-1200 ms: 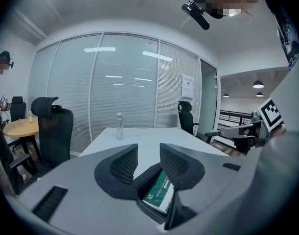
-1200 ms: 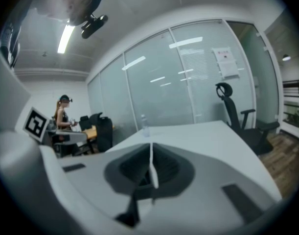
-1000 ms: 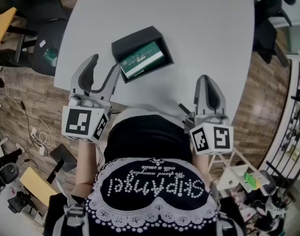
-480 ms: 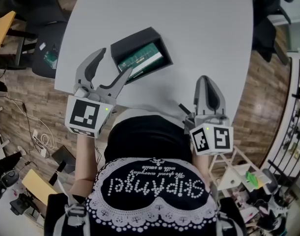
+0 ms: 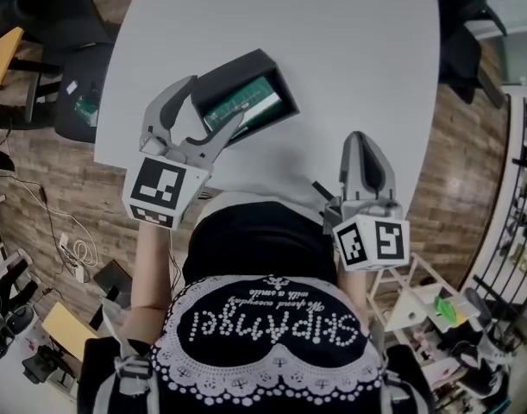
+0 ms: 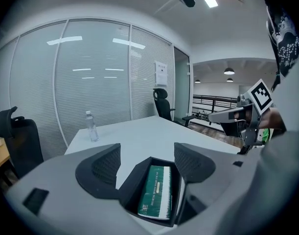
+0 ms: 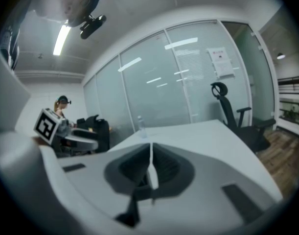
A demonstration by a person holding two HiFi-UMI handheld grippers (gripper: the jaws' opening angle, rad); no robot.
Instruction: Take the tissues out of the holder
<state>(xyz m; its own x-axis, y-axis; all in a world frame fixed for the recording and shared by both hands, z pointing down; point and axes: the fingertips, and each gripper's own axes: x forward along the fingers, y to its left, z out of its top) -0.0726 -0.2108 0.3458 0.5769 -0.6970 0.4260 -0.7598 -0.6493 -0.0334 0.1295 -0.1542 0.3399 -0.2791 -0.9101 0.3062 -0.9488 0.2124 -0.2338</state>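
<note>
A black open-top holder (image 5: 265, 65) lies on the grey table (image 5: 349, 50), with a green tissue pack (image 5: 241, 103) lying in it. My left gripper (image 5: 215, 100) hovers at the holder's near corner. Its jaws are opening, one finger to each side of that corner, and nothing is pressed between the pads. In the left gripper view the holder (image 6: 134, 180) and the tissue pack (image 6: 156, 192) lie just beyond my open left gripper (image 6: 147, 161). My right gripper (image 5: 363, 141) hangs shut at the table's near edge, empty, well to the right of the holder. The right gripper view shows that gripper (image 7: 150, 153) with its jaws closed.
A clear water bottle (image 6: 92, 126) stands at the table's far end. Black office chairs (image 5: 47, 11) stand left of the table, and another chair (image 5: 466, 50) stands at the right. Cables (image 5: 69, 240) lie on the wooden floor. The person's body fills the near foreground.
My left gripper has moved forward and up to the holder's near corner, and its jaws have spread wide. The right gripper has stayed put.
</note>
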